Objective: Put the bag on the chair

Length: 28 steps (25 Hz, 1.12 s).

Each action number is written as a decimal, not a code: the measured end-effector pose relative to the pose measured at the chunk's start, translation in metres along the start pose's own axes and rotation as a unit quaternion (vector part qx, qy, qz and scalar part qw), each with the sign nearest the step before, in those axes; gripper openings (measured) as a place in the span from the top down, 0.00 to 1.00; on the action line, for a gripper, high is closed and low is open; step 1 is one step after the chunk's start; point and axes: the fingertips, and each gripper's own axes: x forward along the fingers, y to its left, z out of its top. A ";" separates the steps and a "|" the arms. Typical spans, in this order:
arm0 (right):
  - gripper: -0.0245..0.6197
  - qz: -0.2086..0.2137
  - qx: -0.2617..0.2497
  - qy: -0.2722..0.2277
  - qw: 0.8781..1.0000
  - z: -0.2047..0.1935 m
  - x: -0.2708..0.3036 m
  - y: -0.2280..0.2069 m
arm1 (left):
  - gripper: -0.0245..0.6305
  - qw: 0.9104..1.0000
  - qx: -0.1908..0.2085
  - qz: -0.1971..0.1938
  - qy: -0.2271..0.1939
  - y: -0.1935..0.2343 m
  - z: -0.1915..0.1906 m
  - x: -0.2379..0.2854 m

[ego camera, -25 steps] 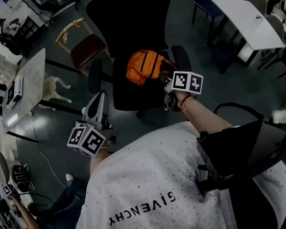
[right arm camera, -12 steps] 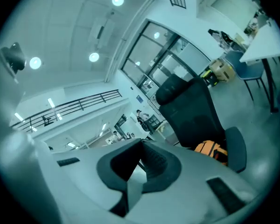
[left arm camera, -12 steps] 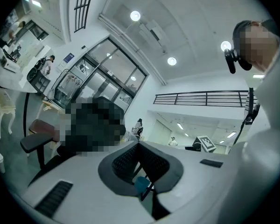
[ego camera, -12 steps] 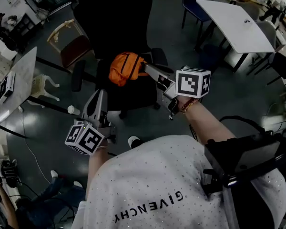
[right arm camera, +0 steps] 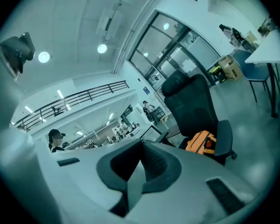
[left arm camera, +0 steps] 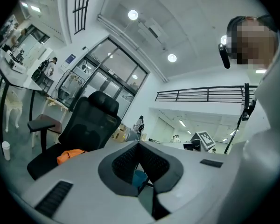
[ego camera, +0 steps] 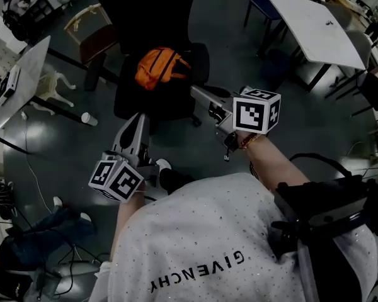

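- Bag (ego camera: 160, 68) lies on the chair (ego camera: 145, 102) seat, far of both tongs. Its long axis runs roughly left–right, and nothing grips it.
- Right tongs (ego camera: 196, 92): jaws together, empty, tip aimed far-left toward the bag. These are the nearer pair.
- Left tongs (ego camera: 138, 119): jaws together, empty, pointing far, just short of the seat's near edge.
- Both forearms are held close to the body. Judged: placement looks complete.

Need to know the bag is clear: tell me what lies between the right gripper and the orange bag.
In the head view, only the seat edge of the black chair lies between the shut right gripper and the orange bag; they are apart.
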 end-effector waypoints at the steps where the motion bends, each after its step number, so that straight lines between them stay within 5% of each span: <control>1: 0.96 -0.001 0.002 0.004 1.000 -0.006 -0.002 -0.002 | 0.96 1.000 -0.002 0.002 0.002 -0.002 -0.006 -0.003; 17: 0.96 0.000 0.010 0.026 1.000 -0.046 -0.032 0.002 | 0.96 1.000 0.014 0.018 0.001 -0.032 -0.028 -0.042; 28: 0.96 -0.040 0.014 0.049 0.998 -0.059 -0.060 -0.026 | 0.96 1.000 0.013 0.023 0.006 -0.052 -0.028 -0.042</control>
